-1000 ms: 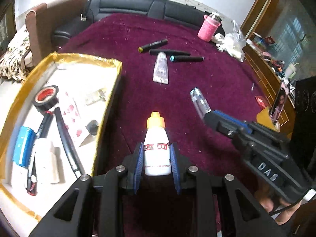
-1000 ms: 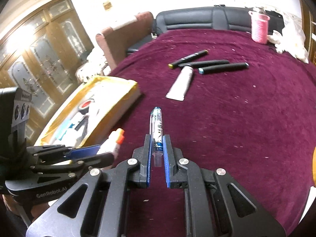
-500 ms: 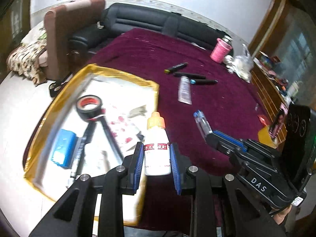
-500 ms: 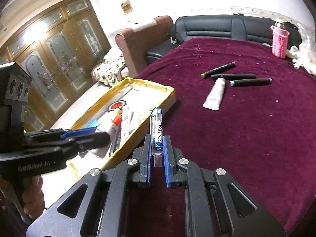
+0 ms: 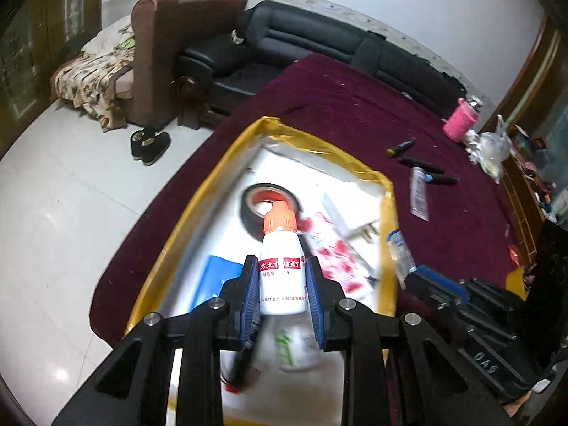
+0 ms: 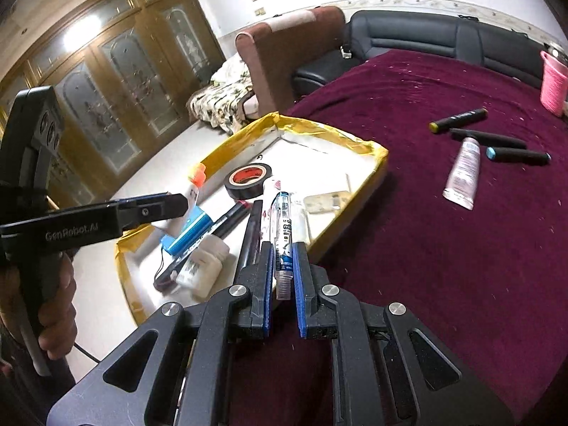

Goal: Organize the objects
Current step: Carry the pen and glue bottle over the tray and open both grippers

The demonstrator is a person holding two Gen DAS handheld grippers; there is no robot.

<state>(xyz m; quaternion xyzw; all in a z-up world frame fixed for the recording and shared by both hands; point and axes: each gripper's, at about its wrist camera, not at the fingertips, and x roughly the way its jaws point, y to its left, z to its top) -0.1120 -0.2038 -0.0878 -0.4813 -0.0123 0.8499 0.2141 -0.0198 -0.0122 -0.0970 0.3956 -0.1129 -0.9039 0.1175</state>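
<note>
My left gripper (image 5: 283, 269) is shut on a white bottle with an orange cap (image 5: 282, 262) and holds it over the yellow-rimmed tray (image 5: 387, 191). It also shows in the right wrist view (image 6: 193, 186). My right gripper (image 6: 283, 254) is shut on a clear blue pen (image 6: 284, 223) above the tray's near right edge (image 6: 369, 174). The pen shows in the left wrist view (image 5: 399, 252). On the maroon table lie three black markers (image 6: 458, 119) and a white tube (image 6: 463, 170).
The tray holds a black tape roll (image 6: 248, 177), a blue box (image 6: 188, 230), a white bottle (image 6: 204, 266), black pens and packets. A pink cup (image 6: 553, 81) stands at the back right. A brown chair (image 5: 177, 53) and black sofa (image 5: 337, 46) lie beyond the table.
Both grippers have moved left, from over the maroon table to over the tray, each keeping its object. The left gripper's bottle now hangs above the tray's middle.
</note>
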